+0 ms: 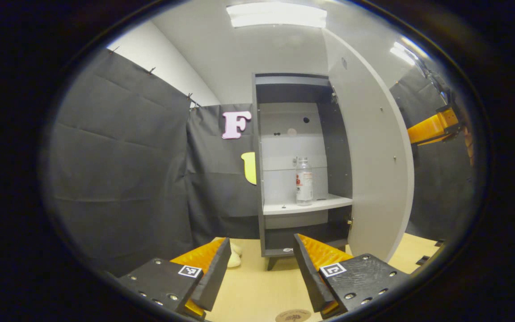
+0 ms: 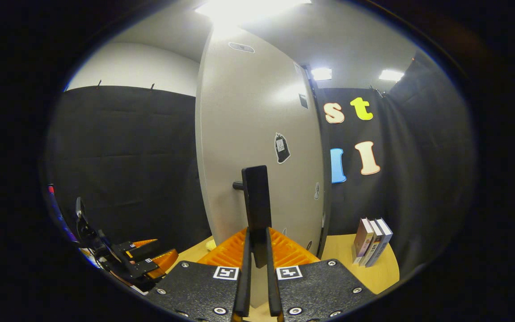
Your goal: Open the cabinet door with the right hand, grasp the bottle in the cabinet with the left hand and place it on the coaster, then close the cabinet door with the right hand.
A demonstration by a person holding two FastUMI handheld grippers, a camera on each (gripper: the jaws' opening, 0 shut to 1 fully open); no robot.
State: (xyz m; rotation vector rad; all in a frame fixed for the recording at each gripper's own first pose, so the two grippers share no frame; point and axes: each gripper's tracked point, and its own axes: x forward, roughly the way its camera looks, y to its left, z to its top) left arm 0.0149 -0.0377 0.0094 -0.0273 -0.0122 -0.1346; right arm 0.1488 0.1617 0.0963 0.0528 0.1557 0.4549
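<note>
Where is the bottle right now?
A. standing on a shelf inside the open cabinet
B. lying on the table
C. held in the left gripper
A: the bottle stands upright on the cabinet's shelf, with the door swung open and the left gripper open, away from it.

The clear bottle (image 1: 304, 181) stands upright on the white shelf inside the cabinet (image 1: 302, 165), whose door (image 1: 373, 147) hangs open to the right; what seems a round coaster (image 1: 293, 315) lies near on the table.
</note>
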